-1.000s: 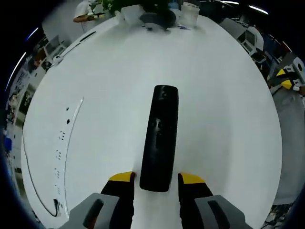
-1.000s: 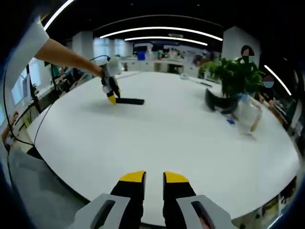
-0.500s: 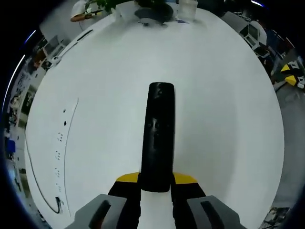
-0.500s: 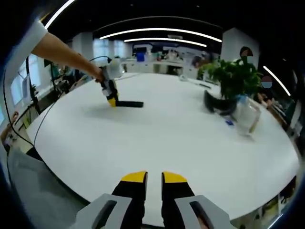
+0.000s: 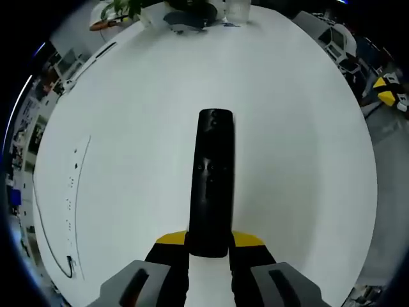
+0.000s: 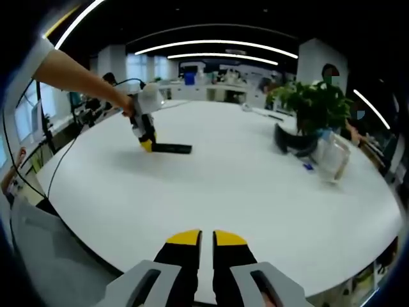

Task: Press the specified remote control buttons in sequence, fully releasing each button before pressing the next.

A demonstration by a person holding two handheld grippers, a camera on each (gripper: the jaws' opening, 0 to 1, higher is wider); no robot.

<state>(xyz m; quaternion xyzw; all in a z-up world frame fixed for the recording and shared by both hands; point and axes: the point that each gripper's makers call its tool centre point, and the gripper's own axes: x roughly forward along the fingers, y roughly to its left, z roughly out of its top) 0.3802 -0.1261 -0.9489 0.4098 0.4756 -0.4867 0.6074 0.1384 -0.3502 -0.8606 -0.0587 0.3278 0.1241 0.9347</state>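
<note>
In the left gripper view I find the black remote control (image 5: 211, 182) lying flat on the white desk (image 5: 300, 147), its long axis running from 6 o'clock to 12 o'clock, far end pointing at 12. Its near end sits between the yellow tips of the left hand-held gripper (image 5: 209, 239), whose jaws are closed against its two sides. A few small buttons show at mid-length; I cannot read them.

At 12 o'clock, well apart from the remote, stand a potted plant (image 5: 121, 7) and a clear container (image 5: 238, 9). The desk surface between is bare.

In the right gripper view the remote (image 6: 171, 148) lies at 10 o'clock, lengthwise across the view, held at its left end. The right hand-held gripper (image 6: 207, 238) hangs above the desk's near edge, jaws almost together, holding nothing. A plant (image 6: 314, 105) stands at 2 o'clock.
</note>
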